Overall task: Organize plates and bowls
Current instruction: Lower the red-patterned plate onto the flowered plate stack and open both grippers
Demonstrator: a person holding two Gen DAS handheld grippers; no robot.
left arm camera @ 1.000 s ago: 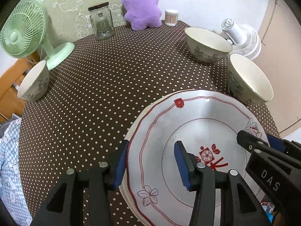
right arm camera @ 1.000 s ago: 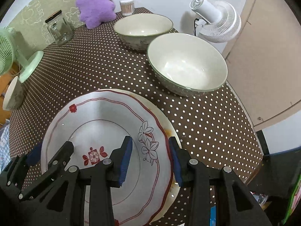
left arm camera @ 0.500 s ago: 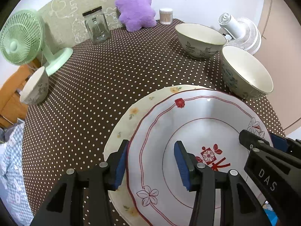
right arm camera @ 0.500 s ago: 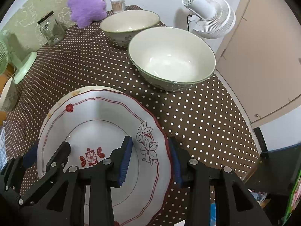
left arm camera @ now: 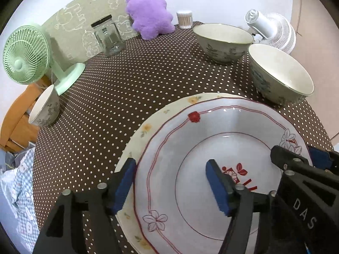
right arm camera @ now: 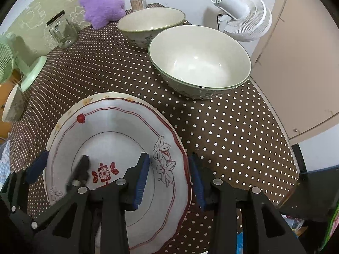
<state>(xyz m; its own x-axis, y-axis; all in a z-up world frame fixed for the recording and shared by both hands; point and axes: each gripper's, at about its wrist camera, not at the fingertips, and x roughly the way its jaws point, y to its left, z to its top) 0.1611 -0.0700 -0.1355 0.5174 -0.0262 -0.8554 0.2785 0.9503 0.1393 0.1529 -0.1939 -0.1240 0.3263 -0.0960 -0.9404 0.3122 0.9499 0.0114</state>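
A white plate with red trim (left arm camera: 203, 148) (right arm camera: 118, 135) lies on a cream plate with yellow flowers (left arm camera: 161, 116) (right arm camera: 89, 100). My left gripper (left arm camera: 171, 182) is open, its jaws straddling the white plate's left rim. My right gripper (right arm camera: 169, 177) is open astride the plate's right rim. Two large floral bowls stand apart at the right: the nearer (left arm camera: 277, 74) (right arm camera: 199, 61) and the farther (left arm camera: 222, 40) (right arm camera: 148, 25). A small bowl (left arm camera: 44, 110) (right arm camera: 12, 103) lies tilted at the table's left edge.
On the brown dotted tablecloth (left arm camera: 127, 80) stand a green fan (left arm camera: 27, 53), a glass jar (left arm camera: 107, 36), a purple plush toy (left arm camera: 148, 12) and a cotton-swab tub (left arm camera: 184, 19) at the back. A white fan (right arm camera: 241, 14) stands behind the bowls.
Both grippers have opened wider around the white plate's rims. The white plate has come down onto the cream plate, and more of the cream rim shows at its left.
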